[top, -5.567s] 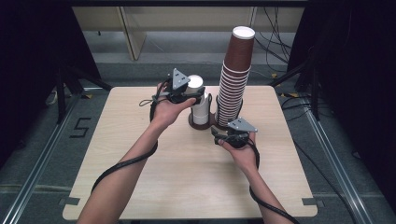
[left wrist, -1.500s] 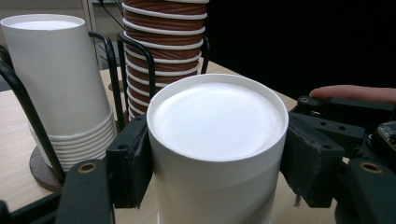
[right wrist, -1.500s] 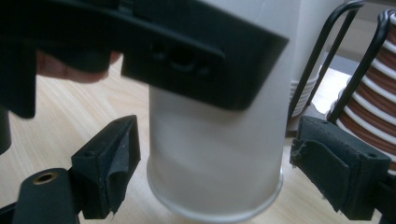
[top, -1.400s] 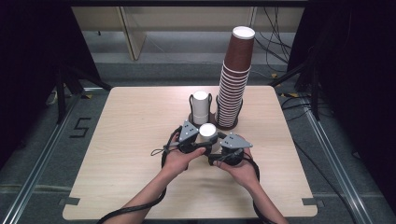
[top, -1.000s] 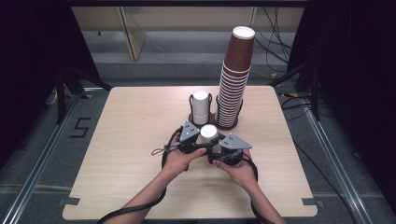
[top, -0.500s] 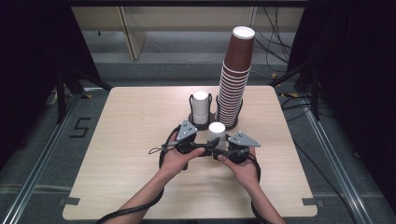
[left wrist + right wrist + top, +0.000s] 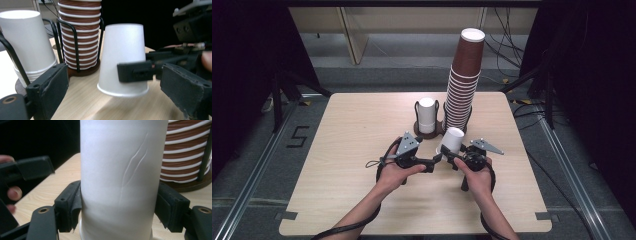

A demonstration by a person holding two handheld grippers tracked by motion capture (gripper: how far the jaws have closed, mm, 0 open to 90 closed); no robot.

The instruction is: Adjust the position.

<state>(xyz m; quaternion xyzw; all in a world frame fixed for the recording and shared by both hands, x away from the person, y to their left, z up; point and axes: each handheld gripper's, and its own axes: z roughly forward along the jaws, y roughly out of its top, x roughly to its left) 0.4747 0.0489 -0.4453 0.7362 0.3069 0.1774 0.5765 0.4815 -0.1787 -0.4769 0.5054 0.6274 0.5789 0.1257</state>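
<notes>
White paper cup (image 7: pixel 452 142), upside down, is clamped near its rim by the right gripper (image 7: pixel 451 161), just above the pale wooden table (image 7: pixel 337 135). Left gripper (image 7: pixel 435 162) has just been opening; its jaws stand apart, clear of the cup. Tall stack of brown paper cups (image 7: pixel 464 80) stands behind.

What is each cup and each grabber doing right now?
White cup: upside down, clamped by right gripper, creased.
Right gripper: shut on the cup.
Left gripper: fingers just opened, off the cup.
White cup stack: upside down in holder.
Brown cup stack: tall, upside down in holder.
</notes>
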